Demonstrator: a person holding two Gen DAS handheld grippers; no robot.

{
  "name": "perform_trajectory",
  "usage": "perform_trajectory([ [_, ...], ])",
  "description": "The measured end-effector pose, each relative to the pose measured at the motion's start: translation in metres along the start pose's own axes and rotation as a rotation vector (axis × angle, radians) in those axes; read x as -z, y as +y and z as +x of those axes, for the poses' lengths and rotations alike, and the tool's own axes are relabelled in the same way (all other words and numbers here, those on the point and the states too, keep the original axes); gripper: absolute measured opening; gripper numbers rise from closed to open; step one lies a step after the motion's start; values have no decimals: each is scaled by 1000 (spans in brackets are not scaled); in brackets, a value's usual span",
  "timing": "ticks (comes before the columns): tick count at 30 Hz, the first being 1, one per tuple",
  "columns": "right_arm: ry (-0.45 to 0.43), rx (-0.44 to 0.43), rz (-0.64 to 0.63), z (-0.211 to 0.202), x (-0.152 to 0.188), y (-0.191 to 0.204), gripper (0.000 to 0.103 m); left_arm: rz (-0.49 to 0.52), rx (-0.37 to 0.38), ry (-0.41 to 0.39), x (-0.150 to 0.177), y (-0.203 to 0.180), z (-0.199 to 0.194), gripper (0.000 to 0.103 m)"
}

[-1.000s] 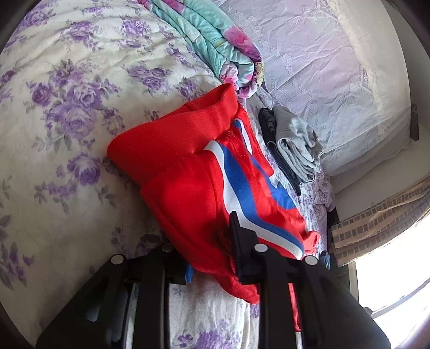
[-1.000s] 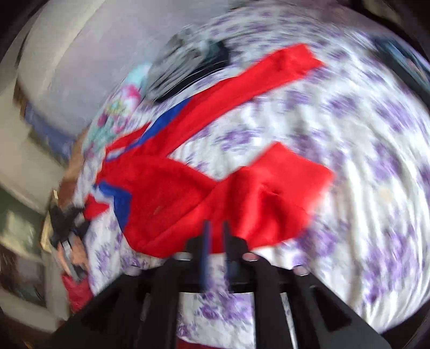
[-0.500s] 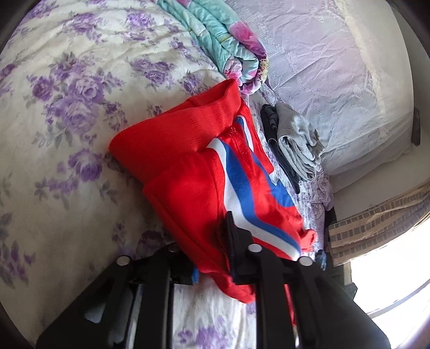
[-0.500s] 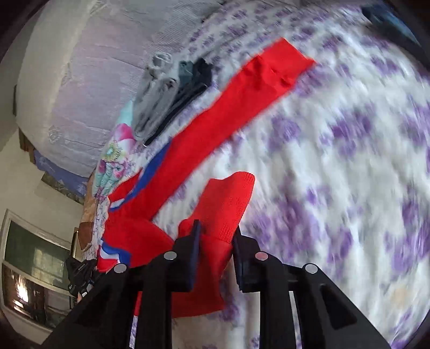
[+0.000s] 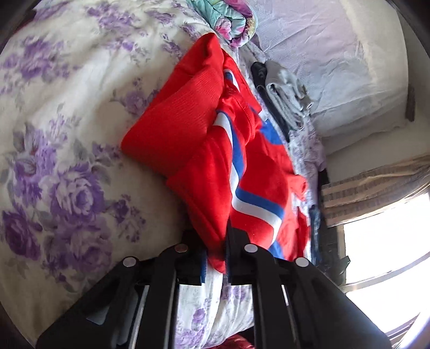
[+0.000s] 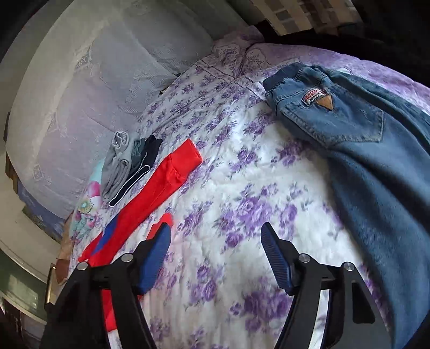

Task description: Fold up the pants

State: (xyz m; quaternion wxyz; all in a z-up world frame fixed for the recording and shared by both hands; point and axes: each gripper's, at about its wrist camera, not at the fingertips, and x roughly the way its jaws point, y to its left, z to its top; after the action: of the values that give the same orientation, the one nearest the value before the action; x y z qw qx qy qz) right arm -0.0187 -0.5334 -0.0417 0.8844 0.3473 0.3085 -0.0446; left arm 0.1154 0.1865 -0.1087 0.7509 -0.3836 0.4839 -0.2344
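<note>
Left wrist view: the left tongs (image 5: 215, 249) are clamped on a bunched edge of the red pants (image 5: 204, 150), the ones with the blue and white stripe, which lie heaped on the floral bed (image 5: 67, 134) with a grey and dark pile of folded clothes (image 5: 285, 99) just beyond them toward the pillow (image 5: 336, 59) end, next to a teal flowery blanket (image 5: 228, 16). Right wrist view: the right tongs (image 6: 215, 257) are spread wide over bare bedspread and hold nothing, one red leg stretches along the bed's left edge beside the folded clothes, and blue jeans (image 6: 362, 139) lie over at the right edge.
</note>
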Motion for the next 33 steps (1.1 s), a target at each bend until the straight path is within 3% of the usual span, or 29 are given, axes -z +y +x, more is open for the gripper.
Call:
perform_trajectory([
  [5,98,29,-171,30,25,100,72,30,-18,-20,4,-1,-2,10],
  [8,217,115,-329,76,54,158,76,43,-8,-29,5,1,-3,10],
  [10,288,160,-384,107,72,181,75,49,2,-34,5,4,-3,10],
  [13,316,288,-426,134,85,191,77,69,3,-41,7,4,-3,10],
  [17,327,318,-400,150,82,183,78,112,-3,-49,7,-2,-1,10],
  [18,326,310,-383,147,80,181,69,119,6,-53,7,-1,-1,10],
  [19,317,295,-348,141,76,176,49,120,15,-54,7,0,-1,10],
  [20,315,264,-302,136,71,169,41,120,25,-55,7,1,-1,10],
  [22,306,181,-190,125,62,151,10,126,37,-55,8,2,-1,10],
  [29,160,27,-19,33,80,90,7,164,19,-76,11,0,-3,10],
  [32,144,41,72,-11,107,45,8,169,17,-81,13,-1,-5,10],
  [33,156,57,130,-23,116,25,13,168,16,-80,13,-2,-5,10],
])
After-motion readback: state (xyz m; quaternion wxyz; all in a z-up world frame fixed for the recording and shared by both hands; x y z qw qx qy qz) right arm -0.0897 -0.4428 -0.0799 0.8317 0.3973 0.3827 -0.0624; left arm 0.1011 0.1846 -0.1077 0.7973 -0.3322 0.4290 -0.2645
